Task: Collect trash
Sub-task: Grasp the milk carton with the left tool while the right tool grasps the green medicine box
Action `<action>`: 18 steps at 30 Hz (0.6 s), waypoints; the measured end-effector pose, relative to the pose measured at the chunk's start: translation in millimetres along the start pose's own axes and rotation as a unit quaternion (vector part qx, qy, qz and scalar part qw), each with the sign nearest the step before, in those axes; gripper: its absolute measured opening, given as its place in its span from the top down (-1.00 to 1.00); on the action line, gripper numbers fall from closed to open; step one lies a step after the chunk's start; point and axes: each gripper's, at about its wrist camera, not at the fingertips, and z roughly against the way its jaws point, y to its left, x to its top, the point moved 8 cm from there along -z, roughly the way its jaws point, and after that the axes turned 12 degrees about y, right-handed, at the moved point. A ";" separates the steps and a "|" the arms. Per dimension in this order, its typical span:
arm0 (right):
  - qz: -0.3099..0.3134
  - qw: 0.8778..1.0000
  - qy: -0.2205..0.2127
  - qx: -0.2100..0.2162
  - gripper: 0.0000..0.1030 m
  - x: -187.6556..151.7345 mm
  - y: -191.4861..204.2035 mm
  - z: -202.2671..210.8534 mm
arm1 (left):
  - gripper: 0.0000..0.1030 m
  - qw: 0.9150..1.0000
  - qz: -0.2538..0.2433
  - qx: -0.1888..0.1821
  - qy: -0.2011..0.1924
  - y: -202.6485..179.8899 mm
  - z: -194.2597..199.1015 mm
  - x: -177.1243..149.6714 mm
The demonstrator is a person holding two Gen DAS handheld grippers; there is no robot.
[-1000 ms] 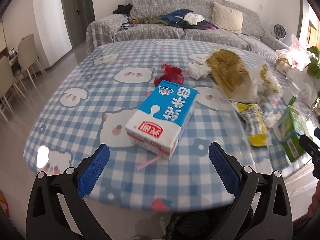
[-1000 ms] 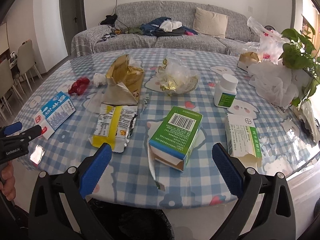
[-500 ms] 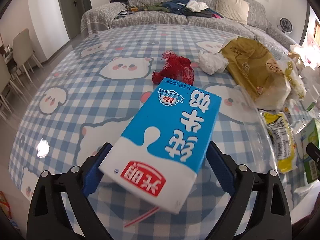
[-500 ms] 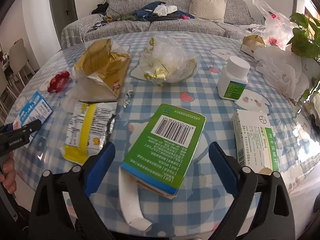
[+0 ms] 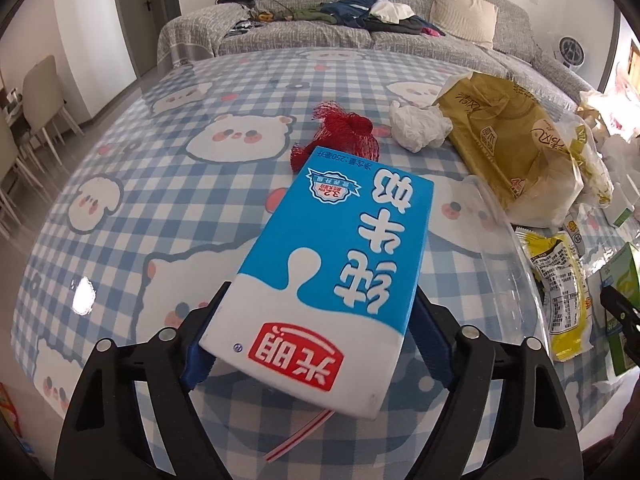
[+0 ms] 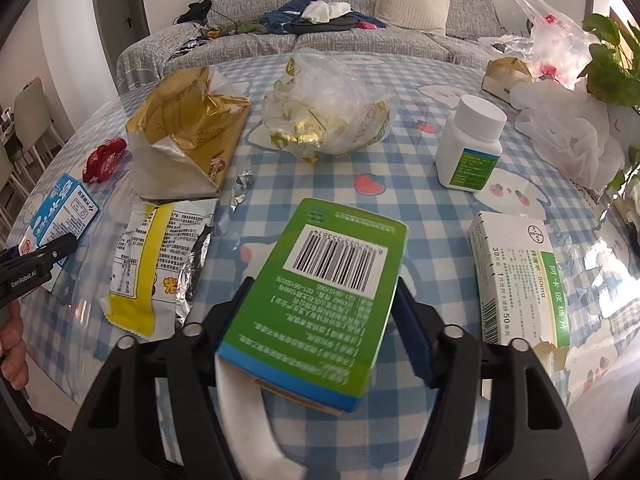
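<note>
In the left wrist view my left gripper [image 5: 316, 332] is shut on the near end of a blue and white milk carton [image 5: 332, 256], with a pink straw [image 5: 298, 440] trailing under it. In the right wrist view my right gripper [image 6: 320, 320] is shut on the sides of a green box [image 6: 320, 292] with a barcode and an open flap. The milk carton also shows at the far left of the right wrist view [image 6: 56, 216], with the left gripper's black tip beside it.
On the checked tablecloth [image 5: 160, 184] lie a red net [image 5: 340, 136], a crumpled tissue [image 5: 418, 126], a gold bag [image 6: 188, 132], a yellow wrapper [image 6: 156, 256], a clear plastic bag [image 6: 332, 112], a white pill bottle [image 6: 470, 144] and a white medicine box [image 6: 516, 276]. A sofa stands behind.
Both grippers moved forward and closed: the left onto the milk carton, the right onto the green box. Both boxes now sit deep between the fingers.
</note>
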 end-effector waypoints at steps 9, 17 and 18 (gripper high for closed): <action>0.001 1.000 -0.006 -0.003 0.12 0.9 -3.1 1.6 | -0.40 1.000 0.003 -0.009 -0.006 -0.6 4.4 -3.3; 0.002 1.000 -0.010 -0.006 0.12 1.7 -3.7 7.0 | -0.35 1.000 0.002 -0.012 -0.006 -2.8 8.7 -6.7; 0.003 1.000 -0.011 -0.006 0.12 1.5 -3.7 7.5 | -0.34 1.000 0.002 -0.012 -0.007 -3.2 9.6 -7.1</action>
